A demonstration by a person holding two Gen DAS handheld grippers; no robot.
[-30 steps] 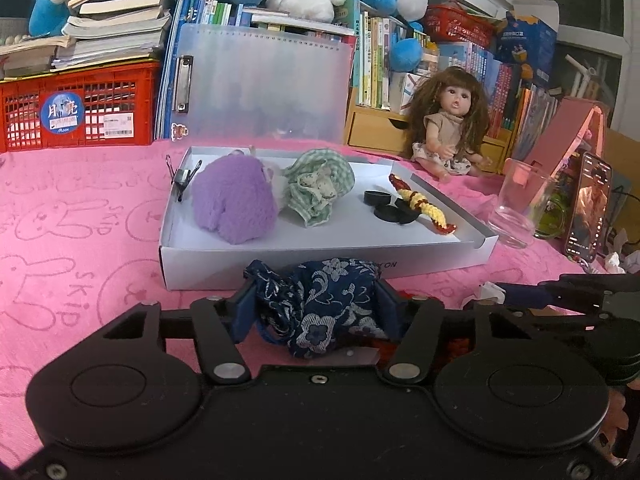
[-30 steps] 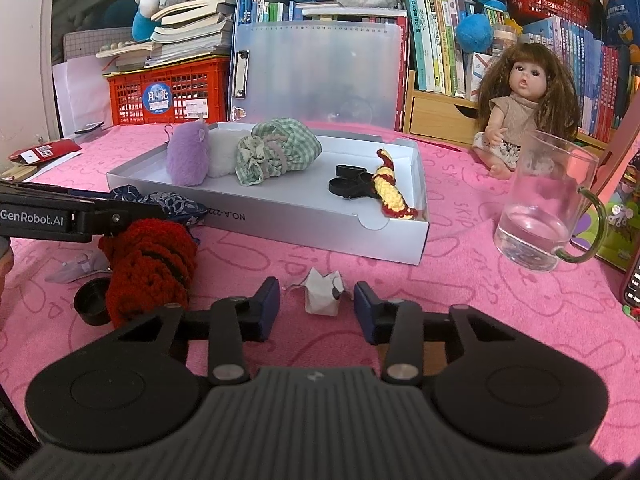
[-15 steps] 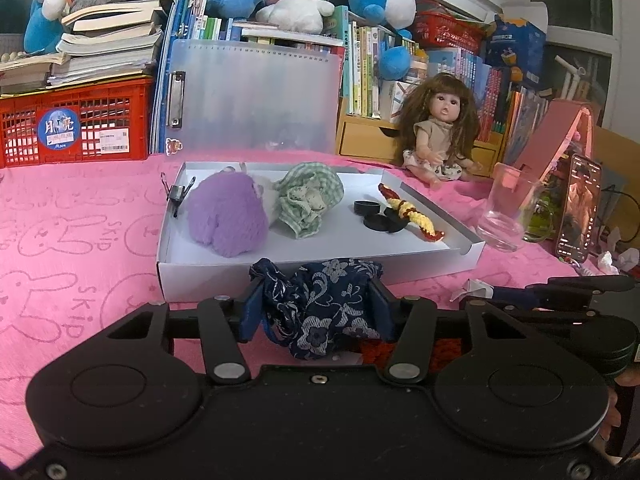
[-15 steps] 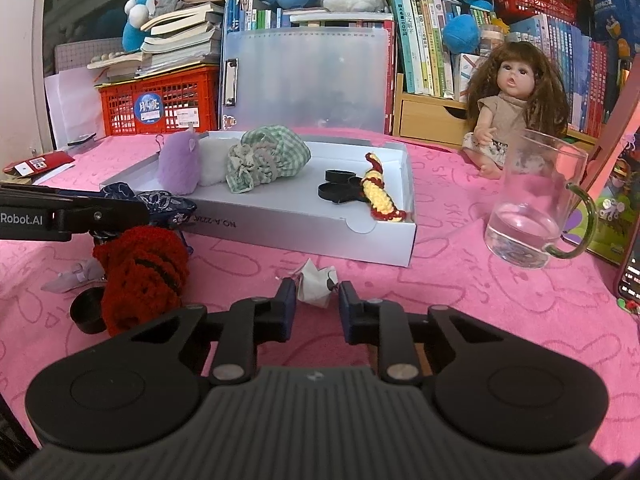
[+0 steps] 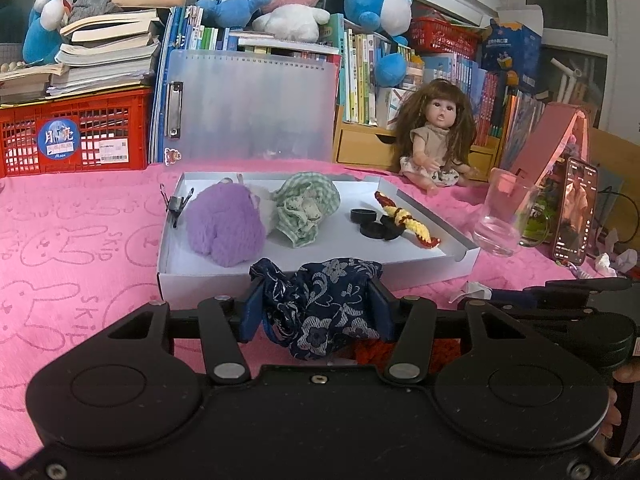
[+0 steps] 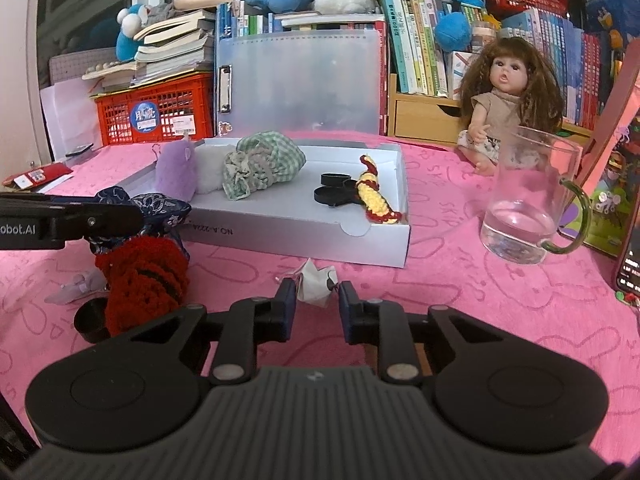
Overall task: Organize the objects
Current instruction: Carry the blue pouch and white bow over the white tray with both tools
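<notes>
While two grippers were over the pink worktop [image 6: 460, 280], the left gripper [image 5: 316, 308] had its jaws clamped on one dark blue floral cloth pouch [image 5: 320, 304], lifted just short of the near wall of the one shallow white cardboard box [image 5: 424, 272] ahead. Below those jaws lay one red crocheted piece [image 6: 140, 276], with a small black round cap [image 6: 90, 320] touching its left side.

The right gripper [image 6: 317, 306] had just been closing, and its jaws stood narrow, pinching one small crumpled white paper scrap [image 6: 316, 282] that rested on the worktop close before the box's front wall.

The box, straight ahead of both pairs of jaws, held one fluffy purple plush [image 5: 224, 224] at its left, one white fuzzy item [image 6: 210, 174] pressed against it, and one green-and-white checked drawstring pouch [image 5: 308, 212] beside that. To the right of these lay black round caps [image 5: 372, 222]; at least two were plain, but the exact count could not be told. One yellow-and-red crocheted strip [image 5: 408, 224] lay touching them. One metal binder clip [image 5: 176, 202] sat on the box's left wall.

To the right of the right jaws, apart from the box, stood one clear glass mug with a green handle [image 6: 528, 200], with a little water in its bottom. Beyond it sat one brown-haired doll [image 6: 508, 108].
</notes>
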